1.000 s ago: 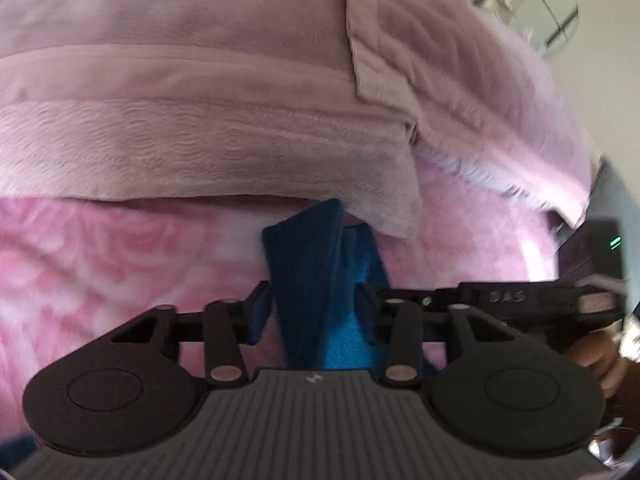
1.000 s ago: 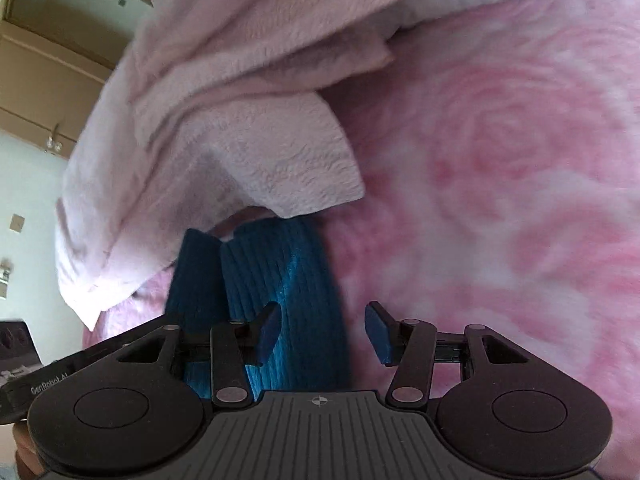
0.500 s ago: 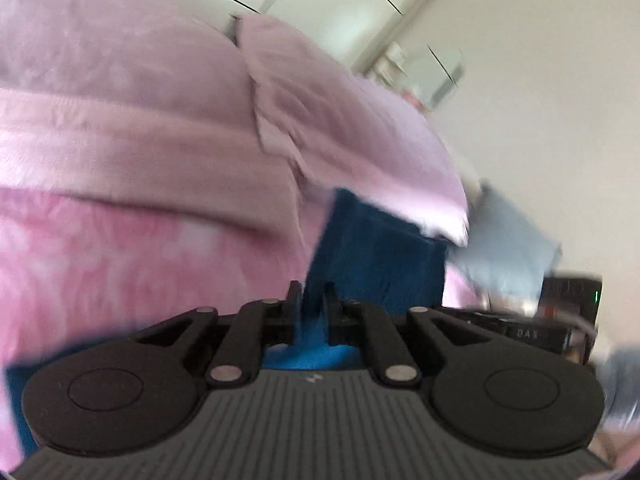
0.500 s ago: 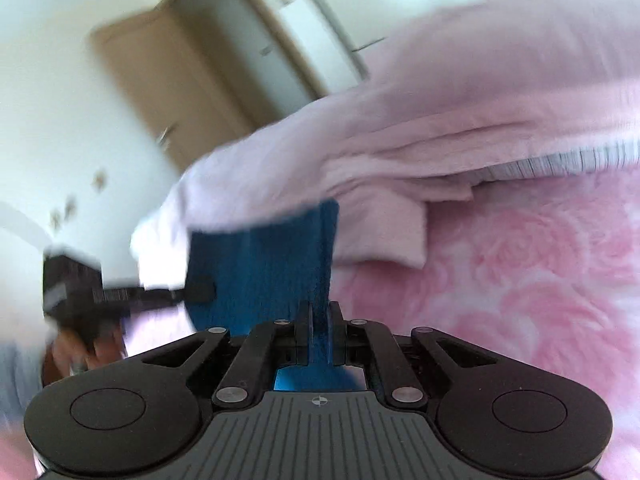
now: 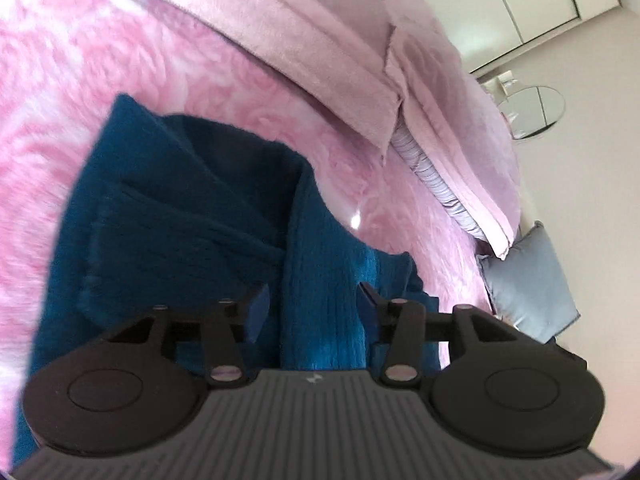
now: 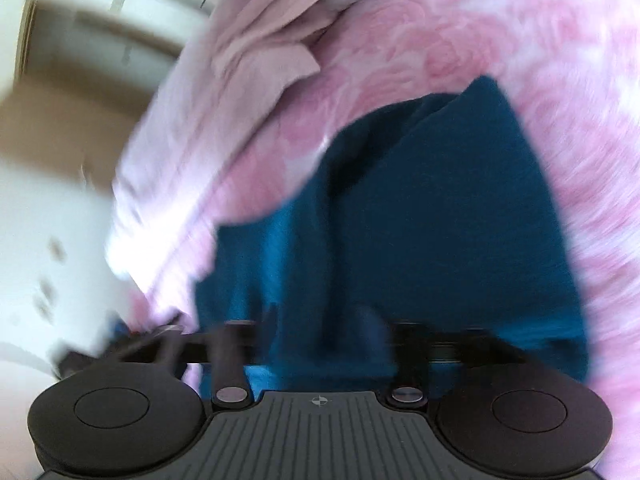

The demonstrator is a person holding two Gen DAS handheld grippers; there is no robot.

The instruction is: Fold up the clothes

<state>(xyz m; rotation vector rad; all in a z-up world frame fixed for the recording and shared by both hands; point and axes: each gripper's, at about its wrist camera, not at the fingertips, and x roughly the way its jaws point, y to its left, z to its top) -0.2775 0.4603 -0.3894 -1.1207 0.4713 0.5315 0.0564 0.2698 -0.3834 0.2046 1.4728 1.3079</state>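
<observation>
The left hand-held gripper [image 5: 312,300] has just been opening; its jaws stand spread, a ribbed fold of the blue sweater [image 5: 180,216] between them but unpressed. The right hand-held gripper [image 6: 320,320], blurred, has likewise just been opening over the same sweater [image 6: 420,208], spread. The sweater lies bunched on the pink rose bedspread [image 5: 52,92], bare bedspread around its edges. Farther off lie a pale pink blanket [image 5: 320,40] and a grey pillow [image 5: 528,280].
</observation>
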